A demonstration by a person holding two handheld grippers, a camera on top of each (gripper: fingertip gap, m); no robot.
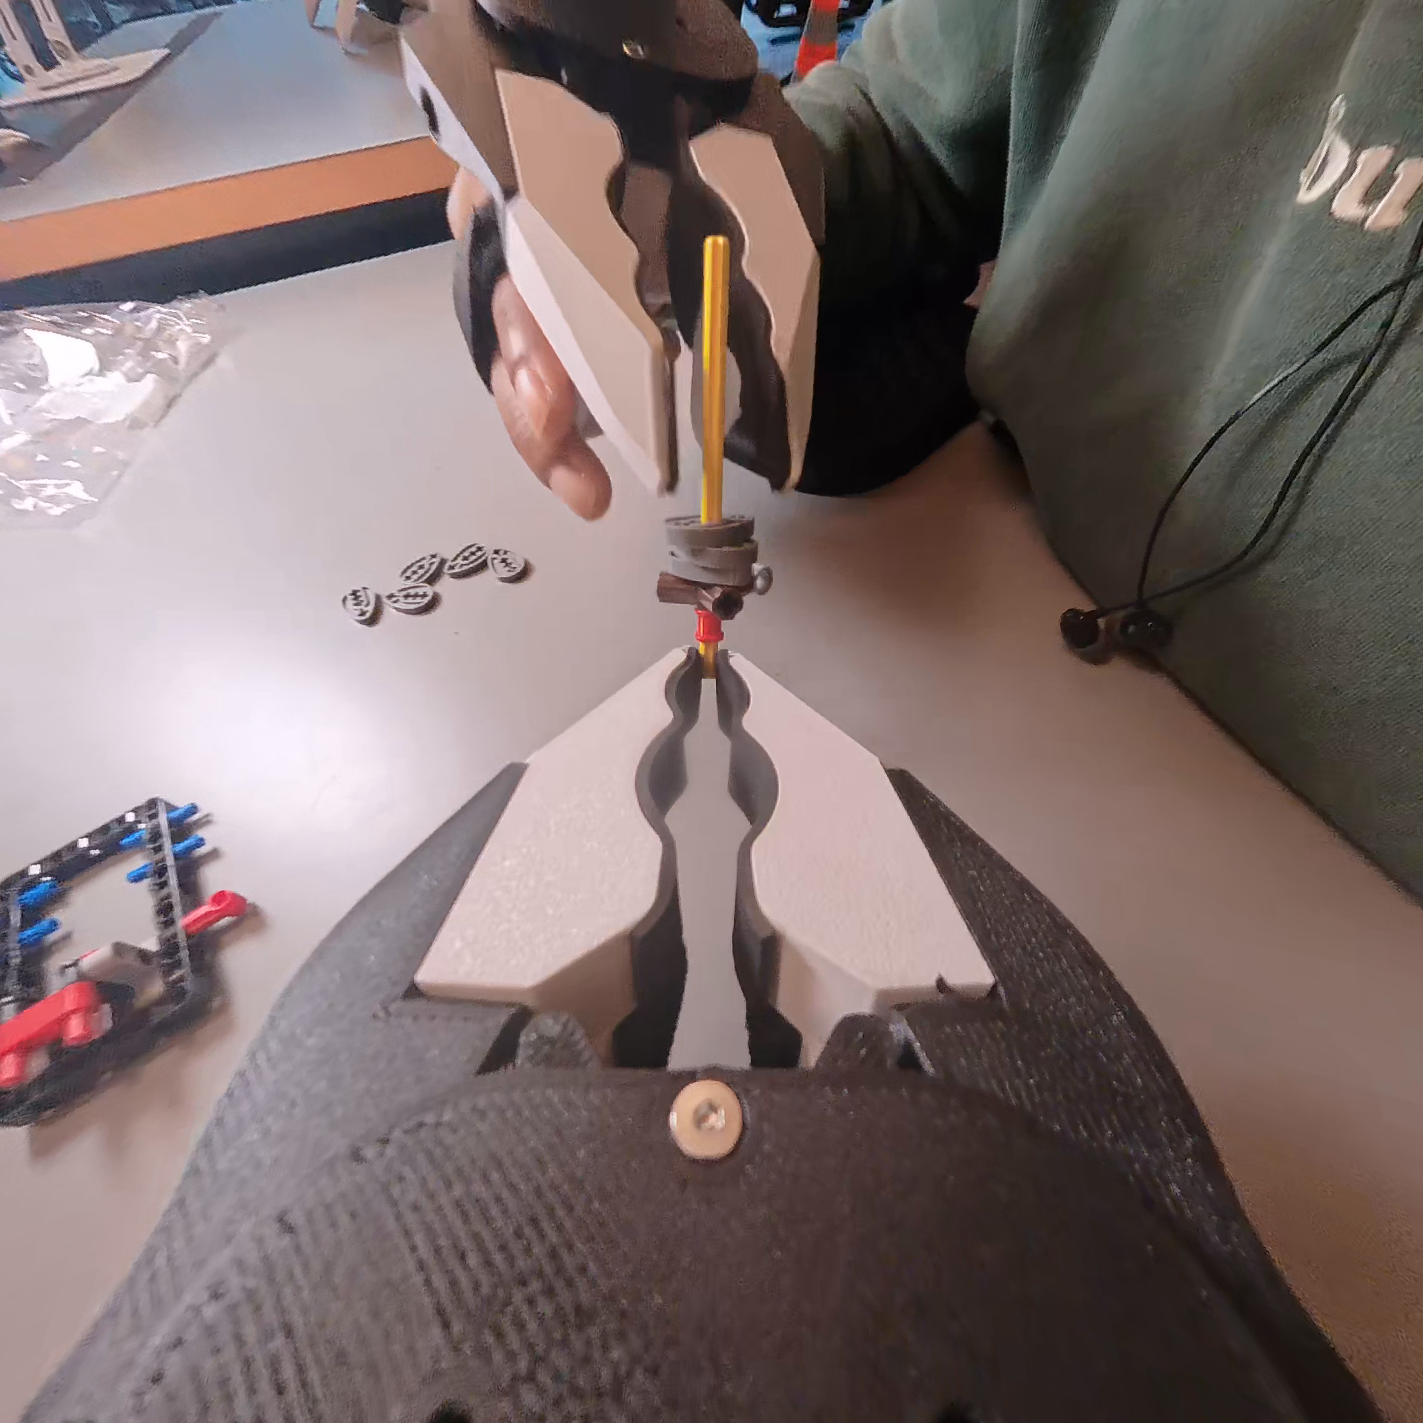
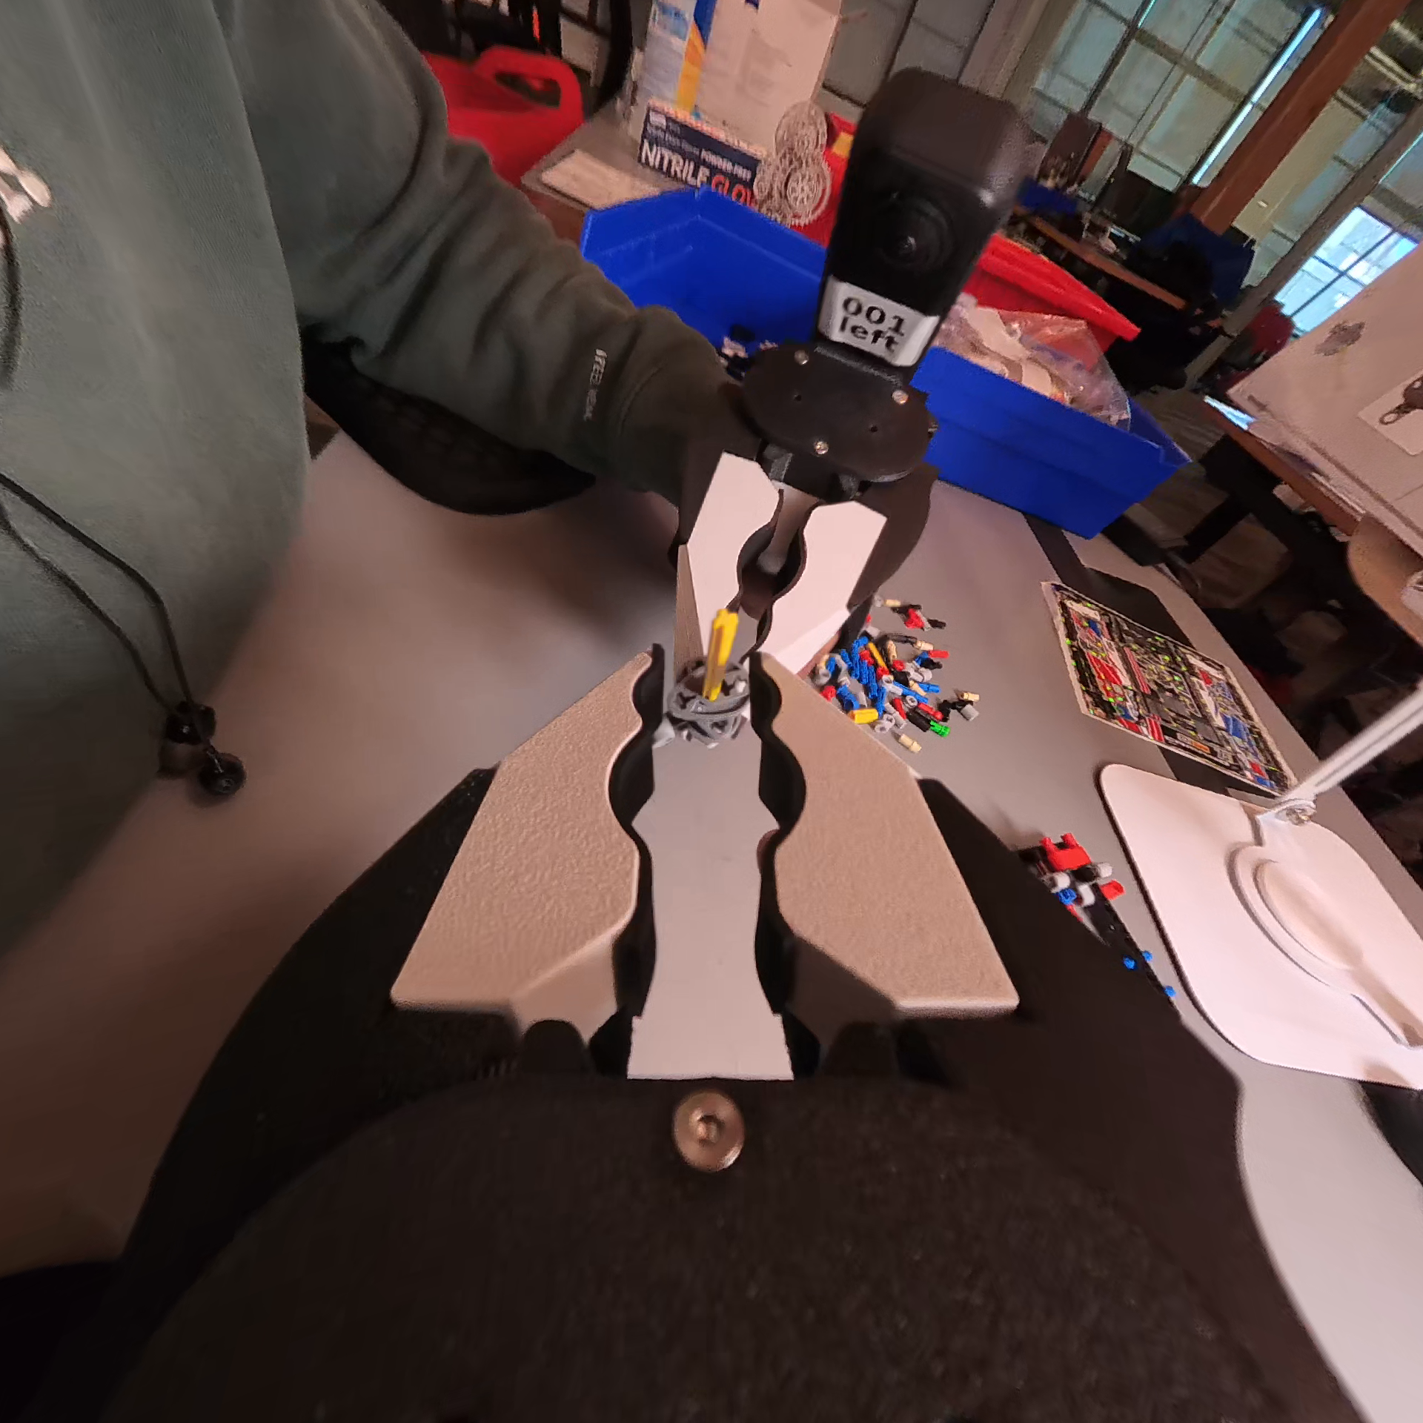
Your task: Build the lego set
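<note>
A thin yellow axle (image 1: 714, 431) is pinched at its base by the left gripper (image 1: 710, 661); ribbed grey discs (image 1: 712, 553) are stacked on it. The right gripper (image 1: 731, 481) is held spread around it. Clear bags are piled in a blue bin (image 2: 1024, 439).

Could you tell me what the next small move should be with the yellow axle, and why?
Probably lower the right gripper so its open fingers press the stacked grey oval pieces down the thin yellow axle. The left gripper already pinches the axle's lower end below the small red bush, and the top piece sits askew.
</note>
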